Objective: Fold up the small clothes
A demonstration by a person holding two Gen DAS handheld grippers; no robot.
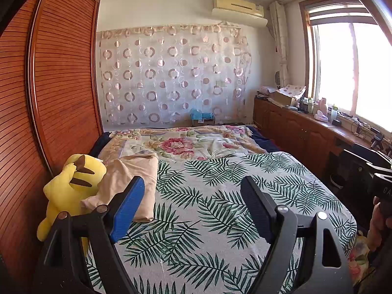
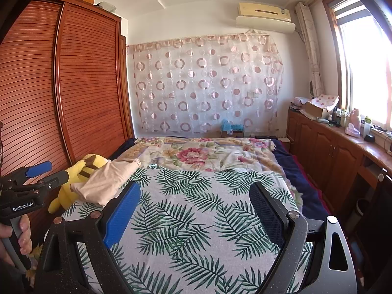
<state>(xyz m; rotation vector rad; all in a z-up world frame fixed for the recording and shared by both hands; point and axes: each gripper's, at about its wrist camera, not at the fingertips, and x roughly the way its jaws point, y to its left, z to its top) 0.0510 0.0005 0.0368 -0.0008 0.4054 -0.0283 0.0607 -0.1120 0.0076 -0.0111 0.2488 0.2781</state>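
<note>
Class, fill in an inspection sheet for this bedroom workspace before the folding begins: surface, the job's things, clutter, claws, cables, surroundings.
Surface: leaf-print sheet covers the near part of the bed; floral blanket lies beyond it.
Job's things: beige garment lies at the sheet's left edge, loosely folded, untouched.
Clutter: yellow plush toy beside the garment, touching it.
Claws: left claw open, nothing between its fingers; right claw open, nothing between its fingers.
Cables: wires on the windowsill counter.
Surroundings: slatted wardrobe to the left, circle-print curtain behind, air conditioner above, bright window to the right.
</note>
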